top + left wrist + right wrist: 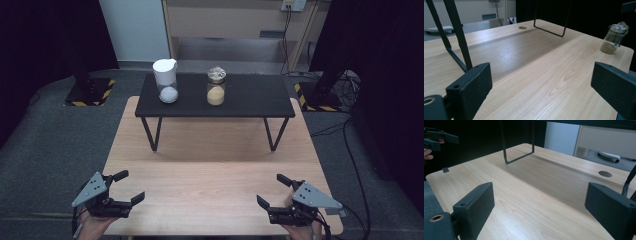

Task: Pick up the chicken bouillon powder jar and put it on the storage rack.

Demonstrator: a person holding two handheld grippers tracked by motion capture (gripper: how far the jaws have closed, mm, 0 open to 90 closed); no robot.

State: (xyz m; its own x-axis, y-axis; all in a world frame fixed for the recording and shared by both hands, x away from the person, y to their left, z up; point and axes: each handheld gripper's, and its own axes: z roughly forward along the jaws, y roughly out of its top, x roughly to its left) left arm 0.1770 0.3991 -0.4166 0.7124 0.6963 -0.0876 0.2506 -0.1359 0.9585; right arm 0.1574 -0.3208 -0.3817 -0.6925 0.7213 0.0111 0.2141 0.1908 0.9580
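On a light wooden table (210, 170) stands a low black shelf (255, 97). A white lidded jar (166, 80) with white contents and a glass jar (216, 87) of sand-coloured grains stand on it. My left gripper (131, 186) is over the table's front left corner, open and with nothing in it. My right gripper (270, 189) is over the front right, also open and bare. In the left gripper view the jaws of the left gripper (544, 85) stand wide over bare wood. The right gripper (542, 206) looks the same in its own view.
The shelf's thin black wire legs (456, 37) (519, 157) rise from the table's middle. In the left gripper view a glass jar (614, 38) with sandy contents stands near the table's far corner. A round cable hole (605, 173) is at the back. Grey floor surrounds the table.
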